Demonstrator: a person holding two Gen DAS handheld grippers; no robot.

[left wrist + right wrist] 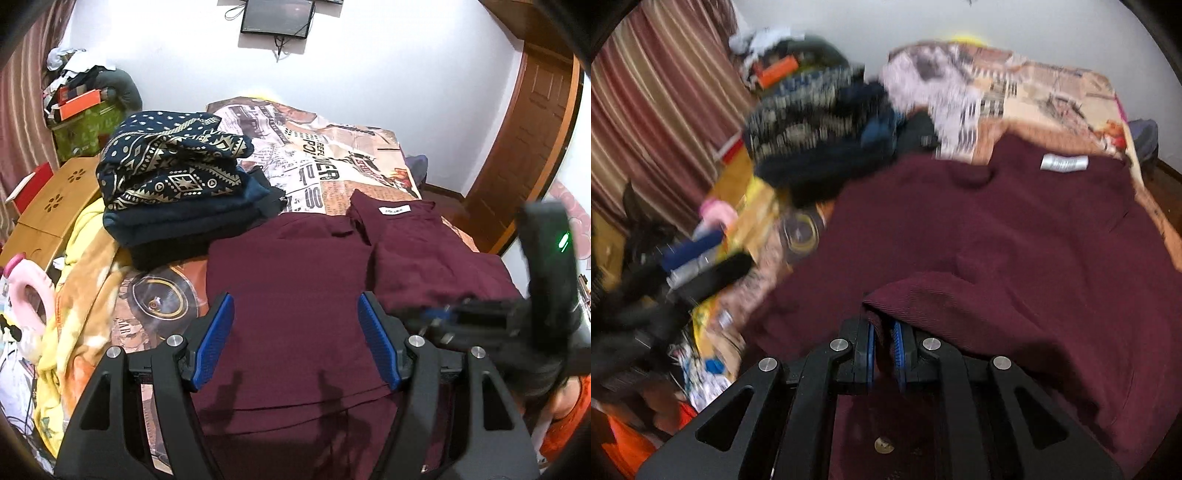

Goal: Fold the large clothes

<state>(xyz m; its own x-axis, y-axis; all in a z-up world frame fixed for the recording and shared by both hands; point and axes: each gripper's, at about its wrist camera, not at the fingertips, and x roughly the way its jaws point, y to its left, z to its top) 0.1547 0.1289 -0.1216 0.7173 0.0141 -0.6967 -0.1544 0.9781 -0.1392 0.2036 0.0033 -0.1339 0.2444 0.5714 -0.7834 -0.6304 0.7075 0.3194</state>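
Maroon cloth filled the middle of the bed (354,155): the big maroon garment (295,280) lay spread on the printed bedspread, its white label (395,209) up near the far edge and one side already doubled over. The right hand-held gripper (882,350) was clamped on a fold of that garment, blue pads pinching the ribbed edge, and the blur in its view suggested a fast sweep. The left hand-held gripper (295,339) hovered over the middle of the cloth with its jaws apart and nothing between them.

Trouble could have come from that pinch. Only a thin edge sat in the right jaws, so a quick pull might have slipped it free and let the fold collapse. With nothing pinning the cloth, the whole garment could have dragged across the bedspread instead of creasing cleanly. The stack of folded clothes (173,177), navy with gold patterns, sat just beside the maroon sleeve area, and a wide swing might have nudged it over.

As for containers, a green box (88,133) stood by the wall to the left, heaped with loose odds and an orange carton; what else lay inside could not be made out.
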